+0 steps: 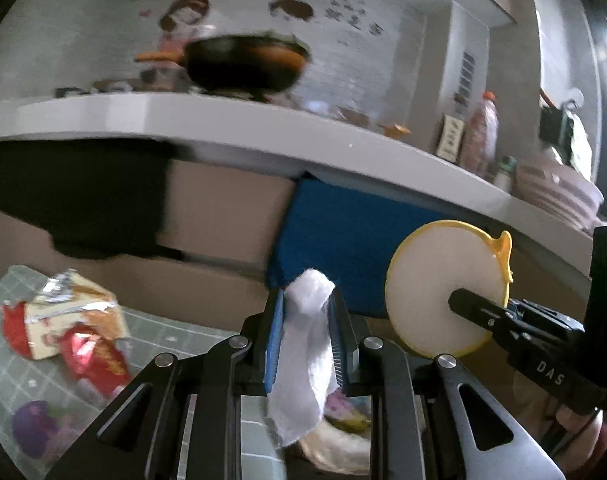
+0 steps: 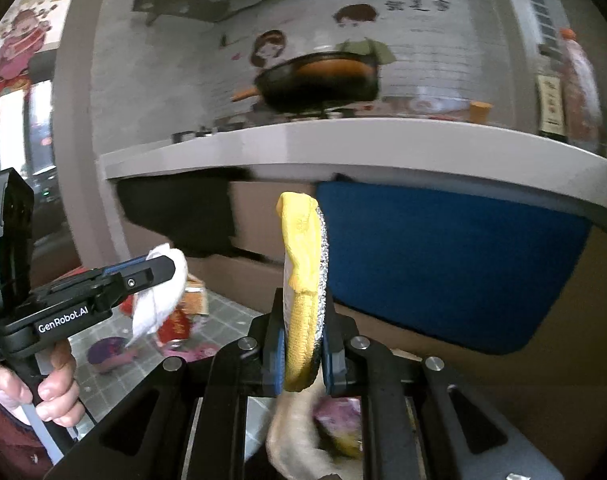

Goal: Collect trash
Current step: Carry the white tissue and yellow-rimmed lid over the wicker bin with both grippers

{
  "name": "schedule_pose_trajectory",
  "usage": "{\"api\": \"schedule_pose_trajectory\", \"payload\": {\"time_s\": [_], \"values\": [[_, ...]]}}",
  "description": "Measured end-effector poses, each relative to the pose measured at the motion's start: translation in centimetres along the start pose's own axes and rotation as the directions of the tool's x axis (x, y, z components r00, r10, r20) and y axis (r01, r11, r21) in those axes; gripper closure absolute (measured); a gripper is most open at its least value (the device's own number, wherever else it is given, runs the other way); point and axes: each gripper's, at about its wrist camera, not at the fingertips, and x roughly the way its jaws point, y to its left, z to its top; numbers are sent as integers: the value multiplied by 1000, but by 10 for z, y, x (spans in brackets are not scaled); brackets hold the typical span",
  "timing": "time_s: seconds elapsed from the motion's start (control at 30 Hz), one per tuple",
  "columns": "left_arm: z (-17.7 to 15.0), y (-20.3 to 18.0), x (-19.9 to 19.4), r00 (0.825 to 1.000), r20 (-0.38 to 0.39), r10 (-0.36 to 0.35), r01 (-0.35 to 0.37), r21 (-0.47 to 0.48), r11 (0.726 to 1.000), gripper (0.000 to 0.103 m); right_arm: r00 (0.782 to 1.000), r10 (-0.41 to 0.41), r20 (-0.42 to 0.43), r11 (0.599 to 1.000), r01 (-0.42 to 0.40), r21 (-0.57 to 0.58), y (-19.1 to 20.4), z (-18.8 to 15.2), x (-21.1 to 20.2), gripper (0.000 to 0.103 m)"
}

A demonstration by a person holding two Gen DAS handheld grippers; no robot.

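My left gripper (image 1: 305,316) is shut on a crumpled white tissue (image 1: 303,360) that hangs down between its blue pads. The right wrist view shows that left gripper (image 2: 171,270) at the left, with the tissue (image 2: 155,308) in it. My right gripper (image 2: 303,344) is shut on a round yellow-rimmed lid (image 2: 303,260), seen edge-on with a silver foil side. In the left wrist view the lid (image 1: 427,280) faces the camera, with the right gripper (image 1: 461,302) clamped on it. Red and yellow wrappers (image 1: 67,320) and a purple wrapper (image 1: 35,428) lie on a green checked mat (image 1: 7,360) below.
A grey counter (image 1: 263,128) runs across ahead with a black pan (image 1: 243,64) on it and bottles (image 1: 479,136) at its right. Under it are brown boxes (image 1: 223,208) and a blue panel (image 1: 343,240). A person's hand (image 2: 55,392) holds the left gripper's handle.
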Motion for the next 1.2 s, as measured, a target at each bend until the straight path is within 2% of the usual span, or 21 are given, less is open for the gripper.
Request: {"api": "schedule_pose_trajectory", "payload": {"time_s": [0.27,0.67,0.77,1.07,1.2], "values": [[-16,-36,46,995,-68,-75,77,25,997,80,996,-70,-46,992,74,98,-54,-22,1,90],[-42,-44,91,979,-167,-121,123,5,992,80,988,-77,-132,982,98,160,-85,-54,28,90],[-51,-42,106,965,-228,-128,131,-4,991,80,985,-76,-154,979,103,174,-90,-61,35,90],[-77,-40,147,939,-325,-113,117,-7,993,80,974,-51,-221,971,100,215,-103,-83,58,90],[-92,-38,170,917,-386,-102,106,-11,994,80,968,-44,-247,968,102,230,-108,-91,71,90]]}}
